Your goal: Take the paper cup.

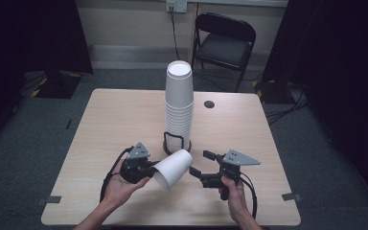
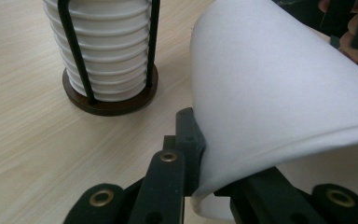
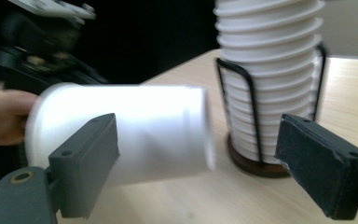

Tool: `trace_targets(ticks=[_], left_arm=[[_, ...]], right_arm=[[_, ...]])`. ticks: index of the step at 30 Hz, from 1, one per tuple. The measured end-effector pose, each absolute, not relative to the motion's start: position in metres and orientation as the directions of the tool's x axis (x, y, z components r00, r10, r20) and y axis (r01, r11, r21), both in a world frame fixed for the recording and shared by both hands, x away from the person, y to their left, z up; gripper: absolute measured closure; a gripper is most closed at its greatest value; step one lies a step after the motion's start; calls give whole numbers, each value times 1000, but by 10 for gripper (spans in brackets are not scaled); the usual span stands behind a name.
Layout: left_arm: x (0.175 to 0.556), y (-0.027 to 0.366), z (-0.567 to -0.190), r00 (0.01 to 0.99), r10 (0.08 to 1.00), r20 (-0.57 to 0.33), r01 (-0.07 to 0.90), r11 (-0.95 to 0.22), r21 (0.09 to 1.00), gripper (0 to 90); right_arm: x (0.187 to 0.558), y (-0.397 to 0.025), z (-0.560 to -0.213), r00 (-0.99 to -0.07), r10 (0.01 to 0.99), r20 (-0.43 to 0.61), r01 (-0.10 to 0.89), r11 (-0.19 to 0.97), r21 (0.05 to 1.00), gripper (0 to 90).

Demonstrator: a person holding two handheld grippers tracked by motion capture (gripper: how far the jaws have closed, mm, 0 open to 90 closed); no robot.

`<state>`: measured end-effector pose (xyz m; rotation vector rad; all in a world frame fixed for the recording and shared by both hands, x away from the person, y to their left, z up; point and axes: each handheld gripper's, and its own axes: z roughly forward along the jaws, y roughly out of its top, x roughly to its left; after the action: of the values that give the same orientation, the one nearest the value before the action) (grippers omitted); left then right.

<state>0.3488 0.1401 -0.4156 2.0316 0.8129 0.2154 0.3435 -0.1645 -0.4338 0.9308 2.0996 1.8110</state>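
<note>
A single white paper cup (image 1: 173, 168) lies on its side in the air, gripped at its rim by my left gripper (image 1: 149, 169), which is shut on it; close up, the cup (image 2: 279, 88) has its rim pinched between the jaws (image 2: 191, 154). My right gripper (image 1: 202, 164) stands open just right of the cup, jaws wide apart. In the right gripper view the cup (image 3: 135, 133) lies ahead between the open fingers (image 3: 86, 158). A tall stack of white cups (image 1: 178, 103) stands in a black wire holder (image 1: 176, 143) on the table.
The stack in its holder (image 2: 109, 65) stands close behind both grippers; the same stack (image 3: 270, 79) sits just ahead of the right jaw. A black folding chair (image 1: 225, 40) stands beyond the table. A small dark round hole (image 1: 209, 104) marks the tabletop.
</note>
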Motion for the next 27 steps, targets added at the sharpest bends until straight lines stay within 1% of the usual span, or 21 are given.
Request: trace_targets(ticks=[1, 2, 3, 4, 5, 7, 9, 11, 14, 17, 22, 24, 27], left_arm=[[349, 140, -415, 770, 618, -158, 466, -377, 800, 858], [349, 140, -415, 771, 619, -153, 467, -384, 796, 857], [350, 139, -415, 772, 615, -157, 471, -389, 792, 857], [350, 139, -415, 770, 620, -154, 470, -387, 793, 858], [350, 137, -416, 769, 619, -160, 476, -388, 789, 857], [351, 133, -416, 776, 615, -141, 467, -411, 783, 857], [352, 130, -415, 775, 614, -147, 476, -415, 775, 857], [353, 128, -413, 777, 615, -135, 472, -427, 771, 857], [355, 127, -411, 785, 609, -117, 465, -453, 761, 858], [355, 127, -409, 794, 598, -111, 464, -476, 747, 860], [360, 123, -405, 803, 586, -108, 468, -510, 722, 861], [362, 120, -403, 809, 580, -96, 463, -528, 712, 861], [362, 115, -402, 812, 576, -99, 464, -533, 707, 861]], right_arm=[[343, -165, -435, -784, 572, 241, 324, 47, 945, 189], [343, -165, -437, -783, 575, 238, 326, 54, 944, 184], [342, -165, -437, -786, 579, 217, 325, 87, 942, 173], [341, -164, -437, -787, 590, 181, 309, 124, 943, 151], [341, -163, -437, -785, 600, 153, 287, 134, 949, 146], [340, -164, -436, -791, 605, 89, 234, 165, 958, 146], [340, -162, -435, -786, 618, 8, 188, 227, 956, 147], [337, -159, -435, -793, 607, -58, 144, 278, 950, 147], [335, -156, -437, -800, 584, -134, 111, 364, 925, 147], [336, -158, -438, -801, 576, -164, 102, 402, 910, 148], [334, -155, -439, -821, 506, -264, 47, 521, 853, 143], [331, -152, -440, -789, 513, -339, -3, 549, 836, 142], [329, -148, -442, -765, 503, -401, -51, 575, 817, 141]])
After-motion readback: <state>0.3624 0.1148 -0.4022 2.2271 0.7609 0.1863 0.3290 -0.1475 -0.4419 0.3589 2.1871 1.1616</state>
